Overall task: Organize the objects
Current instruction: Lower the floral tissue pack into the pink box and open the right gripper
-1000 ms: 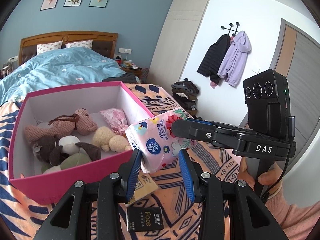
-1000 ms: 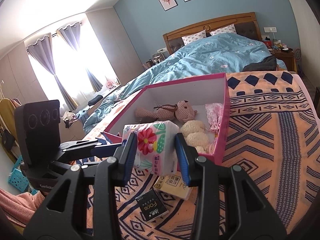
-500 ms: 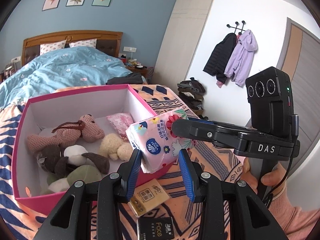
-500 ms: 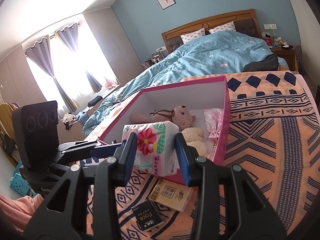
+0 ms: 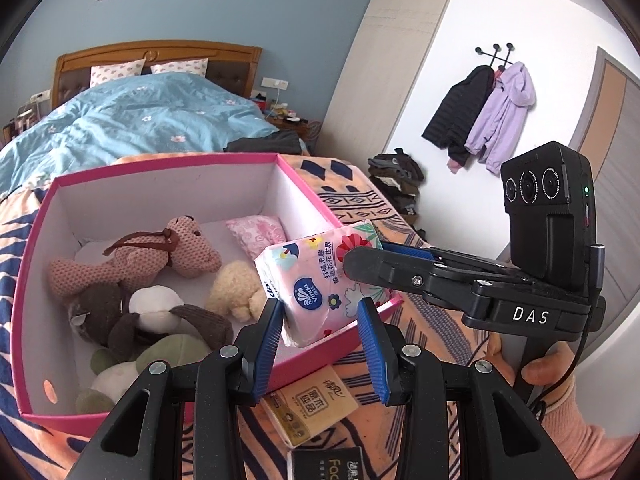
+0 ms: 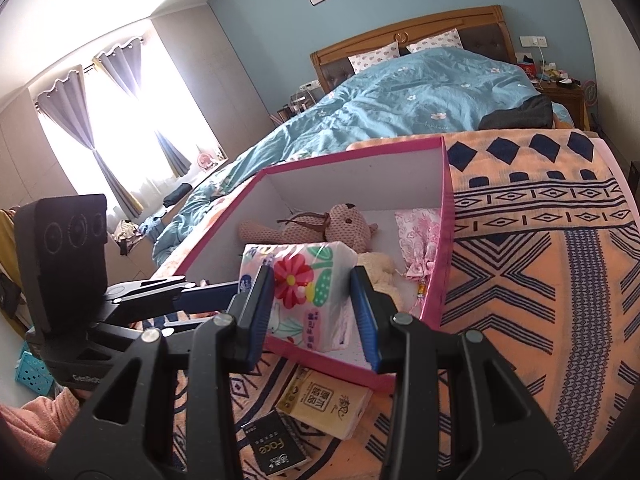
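Observation:
A floral-print tissue pack (image 5: 310,280) (image 6: 308,292) hangs above the near corner of the pink box (image 5: 160,167) (image 6: 447,240). Both grippers are shut on the pack. My left gripper (image 5: 320,310) pinches its lower end, and in the right wrist view the left gripper (image 6: 224,286) reaches the pack from the left. My right gripper (image 6: 312,282) clamps its sides, and in the left wrist view the right gripper (image 5: 368,255) comes in from the right. Inside the box lie a pink knitted bear (image 5: 176,252) (image 6: 344,224), other plush toys (image 5: 152,320) and a pink sachet (image 5: 256,232).
A tan tissue pack (image 5: 316,400) (image 6: 328,396) and a black "Face" pack (image 5: 332,464) (image 6: 276,448) lie on the orange patterned blanket (image 6: 520,280) just in front of the box. Behind the box is a blue duvet (image 5: 140,128). A hand (image 5: 540,372) holds the right gripper's handle.
Both grippers have carried the tissue pack forward, from in front of the box's corner to over its rim. The two loose packs have slid lower in both views.

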Demonstrator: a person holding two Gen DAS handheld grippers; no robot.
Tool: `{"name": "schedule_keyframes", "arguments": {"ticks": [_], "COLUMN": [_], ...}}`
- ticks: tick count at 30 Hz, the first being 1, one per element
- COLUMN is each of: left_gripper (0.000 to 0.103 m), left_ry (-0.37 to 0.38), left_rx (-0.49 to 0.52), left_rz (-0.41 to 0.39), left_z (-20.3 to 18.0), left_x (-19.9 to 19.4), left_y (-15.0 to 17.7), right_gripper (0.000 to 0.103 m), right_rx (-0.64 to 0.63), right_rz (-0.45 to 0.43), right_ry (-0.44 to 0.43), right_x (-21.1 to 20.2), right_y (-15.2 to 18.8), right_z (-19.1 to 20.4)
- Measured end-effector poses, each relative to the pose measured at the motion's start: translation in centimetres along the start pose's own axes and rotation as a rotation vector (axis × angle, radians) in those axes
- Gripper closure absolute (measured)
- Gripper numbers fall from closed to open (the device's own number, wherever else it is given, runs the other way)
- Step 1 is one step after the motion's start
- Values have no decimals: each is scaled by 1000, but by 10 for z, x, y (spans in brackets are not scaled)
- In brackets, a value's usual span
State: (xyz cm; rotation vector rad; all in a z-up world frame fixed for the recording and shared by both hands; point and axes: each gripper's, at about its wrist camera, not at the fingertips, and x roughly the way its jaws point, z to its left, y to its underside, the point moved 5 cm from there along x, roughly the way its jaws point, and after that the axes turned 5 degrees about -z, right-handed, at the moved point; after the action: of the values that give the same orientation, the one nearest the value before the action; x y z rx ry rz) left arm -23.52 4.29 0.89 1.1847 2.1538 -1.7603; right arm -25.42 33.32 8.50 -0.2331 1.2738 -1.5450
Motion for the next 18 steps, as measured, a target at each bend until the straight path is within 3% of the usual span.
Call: {"name": "schedule_keyframes", "arguments": {"ticks": [18], "left_gripper": [65], "left_ry": [-52], "left_rx": [-29], "left_rz": [57], "left_z": [19], "left_x": [25], "left_y": [5], "right_gripper": [60], "right_rx": [-41], "right_rz": [58], "right_ry": [138], "right_x": [28], "right_y": [7], "right_z": [-15]}}
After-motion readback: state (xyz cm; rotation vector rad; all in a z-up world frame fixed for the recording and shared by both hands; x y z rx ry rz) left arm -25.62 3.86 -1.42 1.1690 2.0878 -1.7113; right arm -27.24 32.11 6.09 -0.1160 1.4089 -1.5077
